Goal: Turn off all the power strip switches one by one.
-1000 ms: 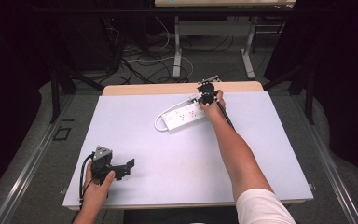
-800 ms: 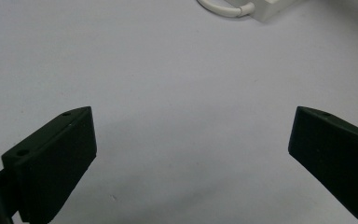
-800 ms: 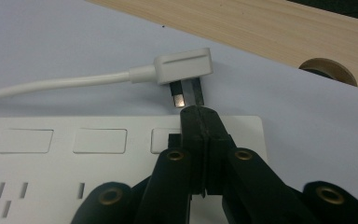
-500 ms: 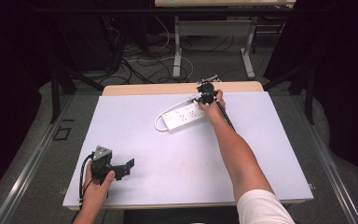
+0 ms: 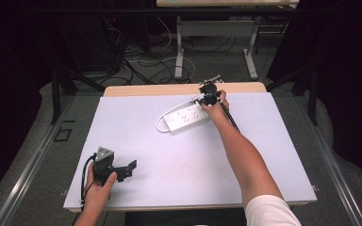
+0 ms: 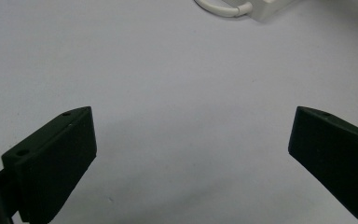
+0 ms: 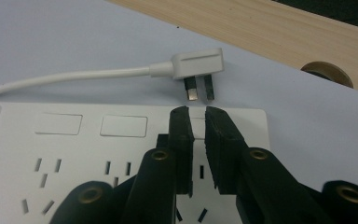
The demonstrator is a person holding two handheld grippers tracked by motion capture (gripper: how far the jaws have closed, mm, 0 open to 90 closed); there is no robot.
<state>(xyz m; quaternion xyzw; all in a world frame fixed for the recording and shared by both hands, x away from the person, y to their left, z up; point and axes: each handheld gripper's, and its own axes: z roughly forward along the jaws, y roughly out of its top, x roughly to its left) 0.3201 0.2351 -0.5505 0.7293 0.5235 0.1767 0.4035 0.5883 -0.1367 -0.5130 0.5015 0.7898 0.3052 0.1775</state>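
Note:
A white power strip [image 5: 185, 117] lies on the far middle of the white table cover [image 5: 193, 160]. Its cable loops round to a white plug [image 7: 198, 63] that lies flat on the cover just beyond the strip [image 7: 74, 154]. My right gripper [image 5: 206, 96] hangs over the strip's right end. Its jaws [image 7: 198, 112] have just been opening and stand a narrow gap apart with nothing between them. At the front left my left gripper [image 5: 125, 169] rests low over the cover, open wide [image 6: 191, 154] and empty. The strip's end [image 6: 265, 9] lies far ahead of it.
A wooden table edge [image 5: 169, 89] runs beyond the cover, with a round hole [image 7: 328, 74] in it close to the plug. Cables and another desk's legs [image 5: 179, 52] stand on the floor behind. Dark curtains close both sides.

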